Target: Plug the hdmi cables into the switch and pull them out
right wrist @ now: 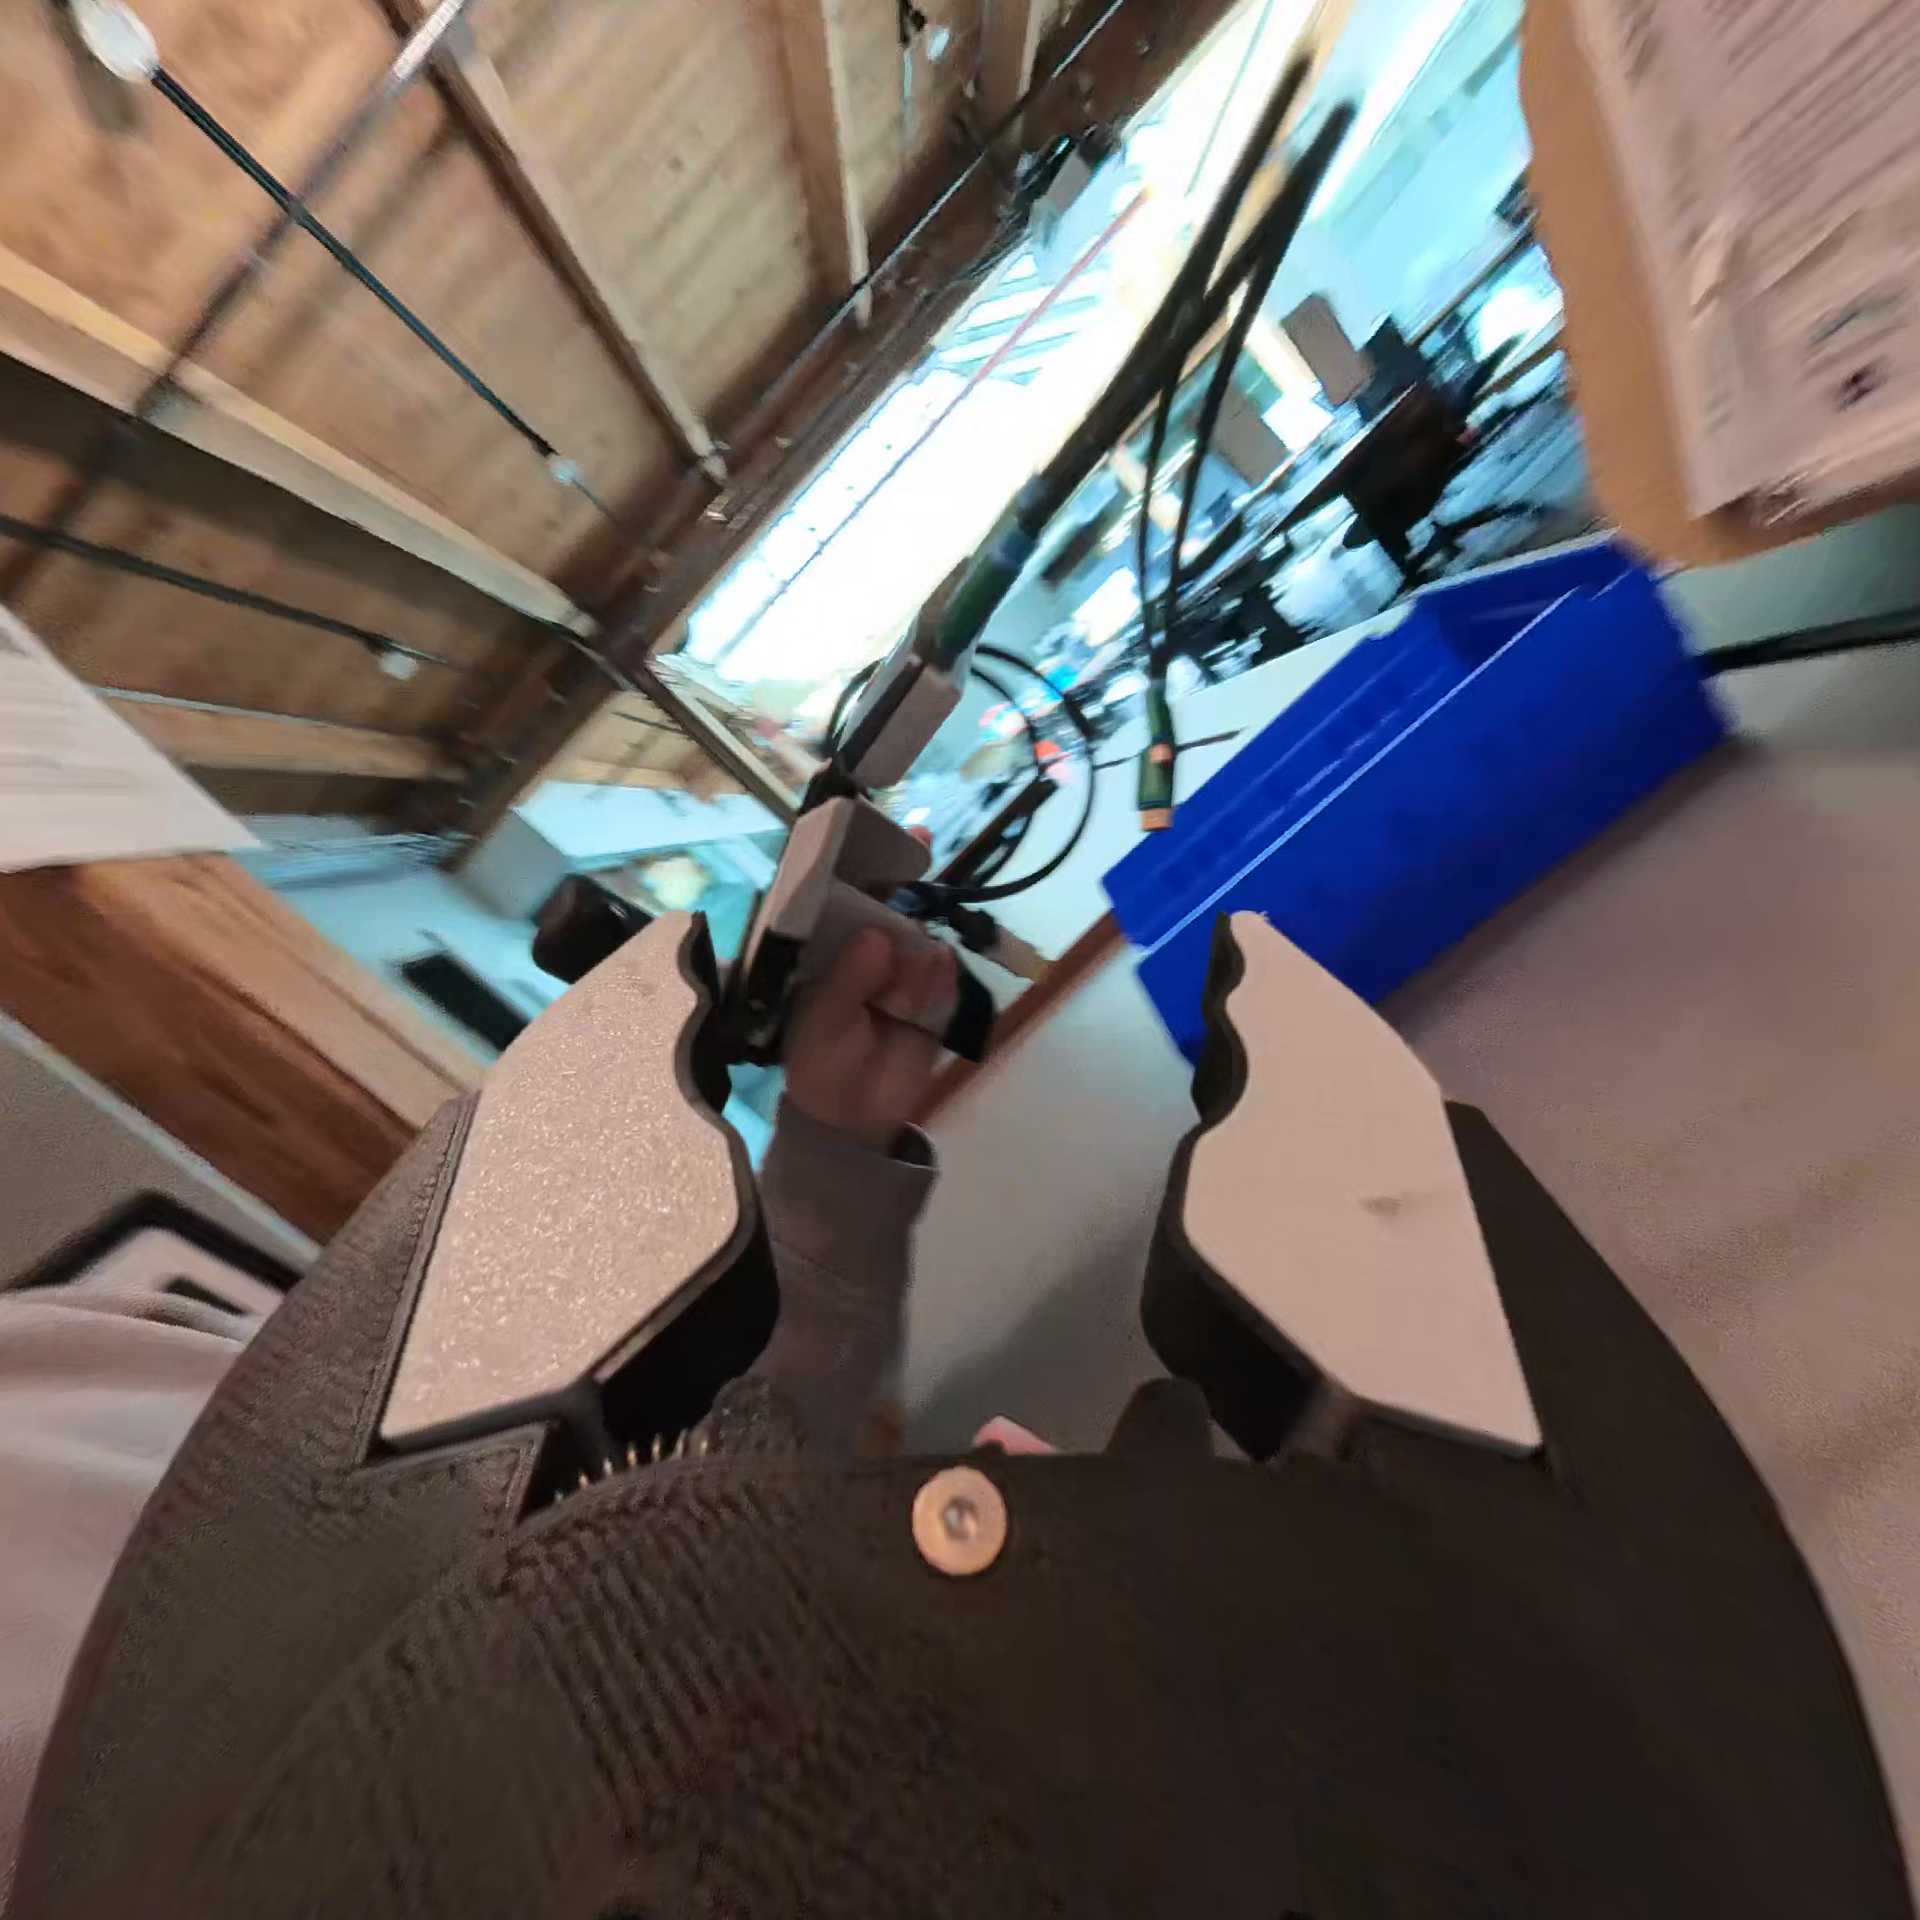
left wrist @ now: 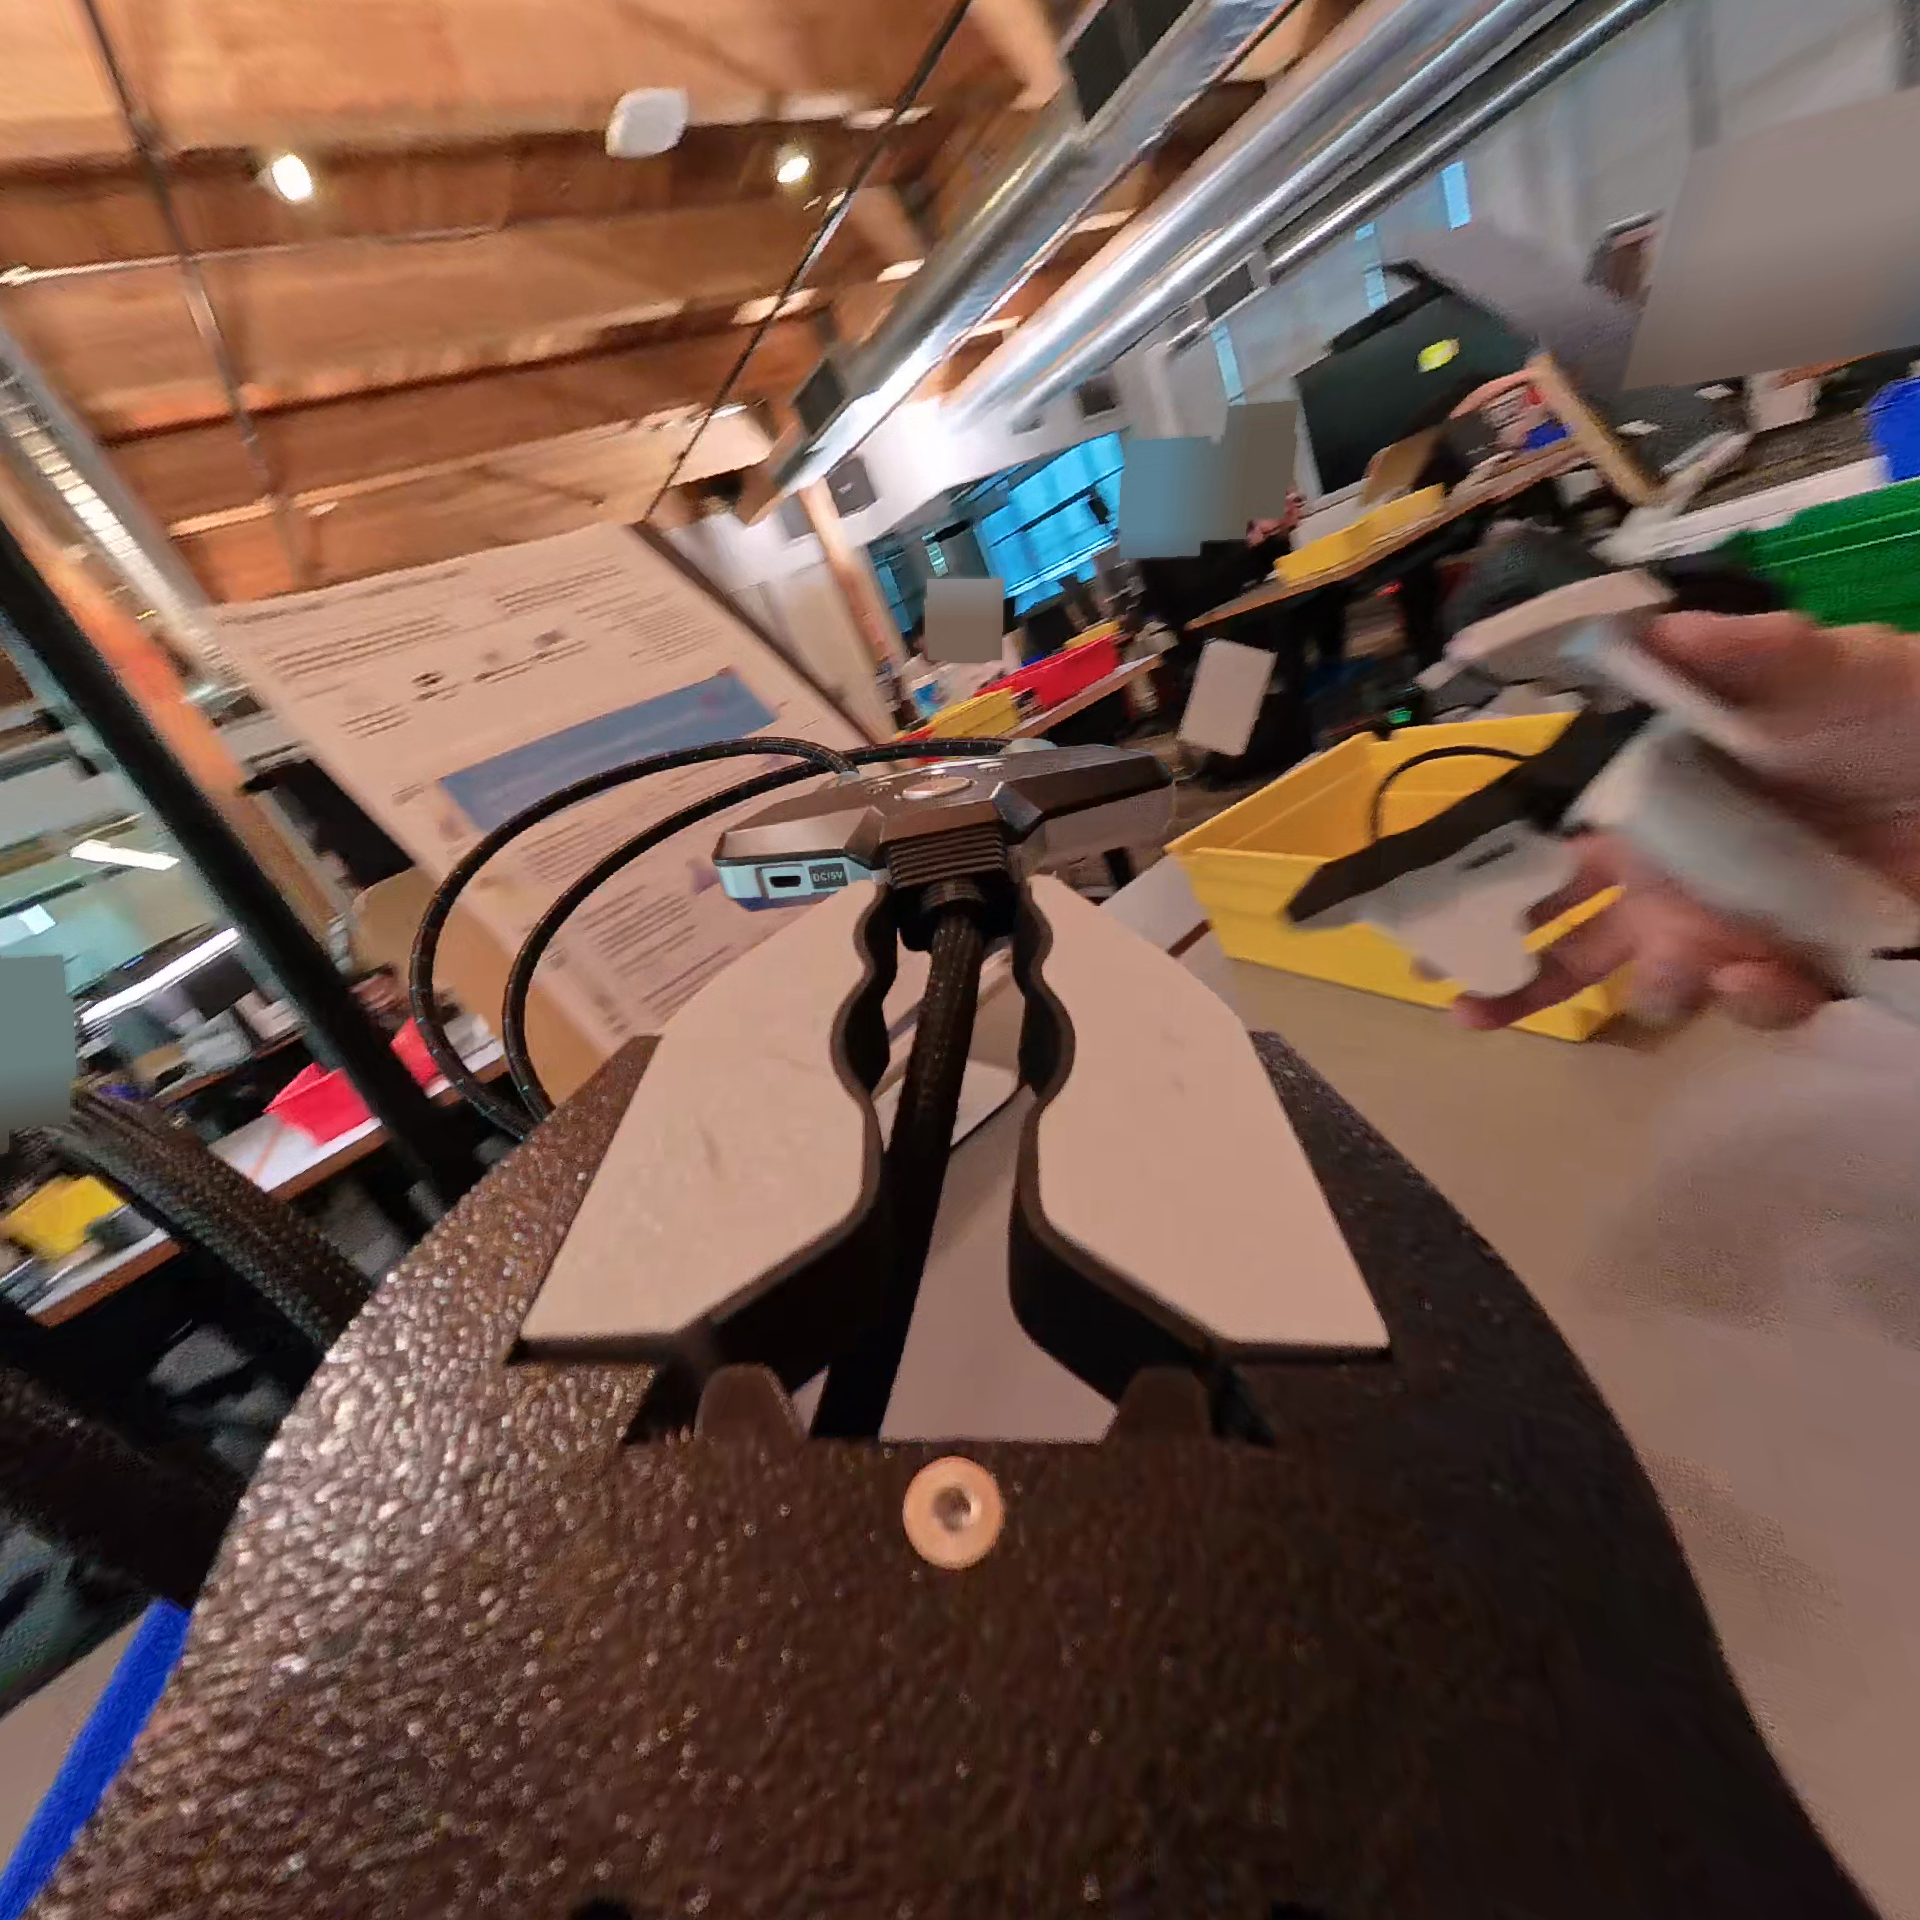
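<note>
In the left wrist view my left gripper (left wrist: 948,920) is shut on the ribbed black plug (left wrist: 943,852) of a braided hdmi cable (left wrist: 914,1122). The plug sits in the front port of the black and silver switch (left wrist: 956,805), which hangs clear of the table. Two more black cables (left wrist: 468,935) loop off its far side to the left. My right gripper (right wrist: 961,987) is open and empty, well apart from the switch. It shows blurred in a hand at the right of the left wrist view (left wrist: 1455,894). In the right wrist view a loose green cable plug (right wrist: 1153,769) dangles.
A yellow bin (left wrist: 1299,914) stands on the grey table (left wrist: 1558,1195) behind the right gripper. A blue bin (right wrist: 1403,810) stands at the table's far side in the right wrist view. A poster board (left wrist: 540,707) leans at the left. Other desks and people are farther back.
</note>
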`<state>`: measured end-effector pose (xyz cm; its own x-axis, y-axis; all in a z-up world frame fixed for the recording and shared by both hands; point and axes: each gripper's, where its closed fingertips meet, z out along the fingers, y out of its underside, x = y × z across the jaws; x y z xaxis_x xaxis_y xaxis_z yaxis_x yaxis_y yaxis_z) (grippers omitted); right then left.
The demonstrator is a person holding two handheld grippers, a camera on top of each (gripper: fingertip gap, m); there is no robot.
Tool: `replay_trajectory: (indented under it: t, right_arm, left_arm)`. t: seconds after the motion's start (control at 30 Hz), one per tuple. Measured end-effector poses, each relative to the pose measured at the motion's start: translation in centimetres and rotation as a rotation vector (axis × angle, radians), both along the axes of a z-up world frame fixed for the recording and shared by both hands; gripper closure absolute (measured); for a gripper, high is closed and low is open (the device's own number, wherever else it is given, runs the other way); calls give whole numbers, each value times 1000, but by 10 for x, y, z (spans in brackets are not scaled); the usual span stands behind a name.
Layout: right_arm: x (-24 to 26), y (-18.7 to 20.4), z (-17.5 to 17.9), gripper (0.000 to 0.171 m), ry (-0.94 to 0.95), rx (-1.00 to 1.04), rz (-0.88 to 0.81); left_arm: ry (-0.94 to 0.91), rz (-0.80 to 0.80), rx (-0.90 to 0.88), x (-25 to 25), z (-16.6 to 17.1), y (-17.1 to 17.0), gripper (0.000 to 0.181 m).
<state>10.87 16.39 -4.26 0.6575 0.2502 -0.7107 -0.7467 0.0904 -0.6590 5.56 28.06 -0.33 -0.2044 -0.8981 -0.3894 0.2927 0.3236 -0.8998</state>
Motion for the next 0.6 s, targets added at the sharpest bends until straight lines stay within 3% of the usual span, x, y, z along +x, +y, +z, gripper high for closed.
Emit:
replay_trajectory:
  t: [0.1,0.2,0.27,0.33,0.5,0.6]
  right_arm:
    - [-19,23,10,91,133,99,139]
    - [-22,32,9,100,201,129,153]
    - [-16,29,8,117,270,167,150]
    - [-16,26,4,145,311,181,179]
    - [-14,17,-3,148,309,214,137]
    - [-15,17,-7,149,362,245,68]
  left_arm:
    - [14,-109,31,0,-8,-30,161]
    - [44,-197,71,0,-22,-51,160]
    - [61,-245,105,0,-31,-62,160]
    - [64,-281,134,1,-39,-69,160]
    - [51,-366,72,5,-45,-75,160]
    - [14,-367,14,9,-43,-78,143]
